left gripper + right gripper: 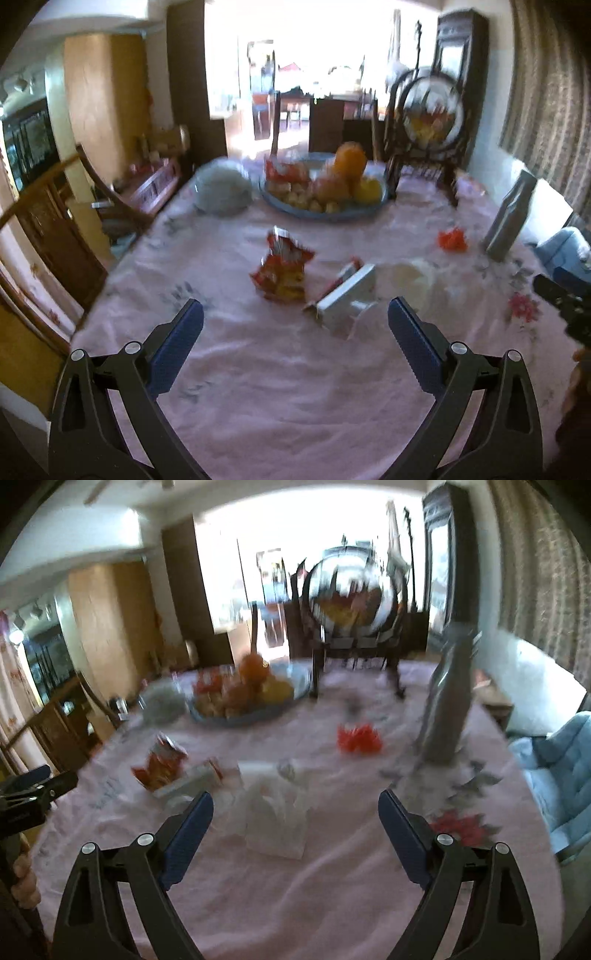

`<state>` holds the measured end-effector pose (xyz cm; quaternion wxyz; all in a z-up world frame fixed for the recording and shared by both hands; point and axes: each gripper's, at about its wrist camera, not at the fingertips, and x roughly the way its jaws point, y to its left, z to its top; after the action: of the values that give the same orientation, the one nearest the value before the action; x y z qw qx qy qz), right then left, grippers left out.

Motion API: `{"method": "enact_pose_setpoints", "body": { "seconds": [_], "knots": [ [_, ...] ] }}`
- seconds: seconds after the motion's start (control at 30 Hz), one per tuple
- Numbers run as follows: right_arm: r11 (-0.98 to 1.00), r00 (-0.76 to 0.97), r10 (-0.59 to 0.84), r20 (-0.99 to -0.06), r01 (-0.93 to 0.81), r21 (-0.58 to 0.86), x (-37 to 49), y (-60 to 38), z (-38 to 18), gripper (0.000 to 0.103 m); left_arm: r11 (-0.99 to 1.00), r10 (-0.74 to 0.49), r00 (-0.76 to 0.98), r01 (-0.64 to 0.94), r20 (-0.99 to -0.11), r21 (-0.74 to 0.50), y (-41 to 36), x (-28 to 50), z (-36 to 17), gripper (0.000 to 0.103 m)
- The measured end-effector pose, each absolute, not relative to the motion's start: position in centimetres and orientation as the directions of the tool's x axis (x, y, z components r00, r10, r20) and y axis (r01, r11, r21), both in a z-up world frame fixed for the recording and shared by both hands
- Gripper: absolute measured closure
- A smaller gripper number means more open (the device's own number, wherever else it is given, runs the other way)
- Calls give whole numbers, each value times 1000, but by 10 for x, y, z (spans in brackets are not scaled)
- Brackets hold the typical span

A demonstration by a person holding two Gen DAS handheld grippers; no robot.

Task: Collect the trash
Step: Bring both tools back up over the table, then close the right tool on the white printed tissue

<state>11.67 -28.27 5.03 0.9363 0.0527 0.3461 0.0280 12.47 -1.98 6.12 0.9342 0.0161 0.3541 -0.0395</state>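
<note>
Left gripper [295, 317]: jaws spread wide, empty, just short of the white carton [345, 299].
Right gripper [295, 808]: jaws apart, empty.
Snack wrapper [282, 269]: beside that carton on the bench [277, 387].

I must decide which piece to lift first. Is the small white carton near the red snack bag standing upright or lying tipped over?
Tipped over. The white carton lies on its side on the pink tablecloth, just right of the red snack bag.
</note>
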Motion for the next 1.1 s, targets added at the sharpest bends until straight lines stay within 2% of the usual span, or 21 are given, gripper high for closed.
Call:
{"method": "enact_pose_setpoints", "body": {
  "seconds": [0.13,0.23,0.33,0.37,0.4,0.43,0.47,0.5,0.67,0.87,1.0,1.1],
  "knots": [
    [995,681,84,-727,-22,94,163,-266,0,21,999,-41,685,49,-728,-9,-19,157,19,7],
    [994,656,102,-748,-32,108,178,-258,-17,24,999,-54,660,37,-749,-39,-12,167,2,7],
    [994,631,107,-768,-44,103,194,-251,-34,26,999,-22,655,41,-756,6,-11,172,-11,7],
    [993,625,113,-773,-47,107,197,-250,-36,35,999,-12,659,39,-752,18,-10,173,-11,7],
    [992,615,125,-778,-52,118,199,-250,-39,53,999,-4,663,37,-749,27,-9,173,-12,7],
    [989,603,143,-785,-55,138,201,-250,-42,63,999,1,664,34,-748,32,-8,174,-13,7],
    [985,591,163,-790,-55,163,204,-251,-45,88,999,0,661,34,-750,30,-8,175,-14,7],
    [984,589,168,-791,-52,171,203,-252,-45,94,999,-7,652,39,-758,24,-7,176,-16,7],
    [986,635,150,-758,-36,165,177,-255,-29,94,998,-34,617,69,-786,11,-12,179,-26,7],
    [969,701,203,-684,-42,245,144,-265,-11,94,995,-44,588,95,-808,15,-18,179,-38,7],
    [959,684,235,-690,-47,280,146,-273,-17,92,992,-63,593,126,-803,15,-24,177,-39,7],
    [951,664,262,-701,-52,306,148,-277,-22,92,982,-127,569,190,-813,-20,-32,174,-42,7]
  ]
}}
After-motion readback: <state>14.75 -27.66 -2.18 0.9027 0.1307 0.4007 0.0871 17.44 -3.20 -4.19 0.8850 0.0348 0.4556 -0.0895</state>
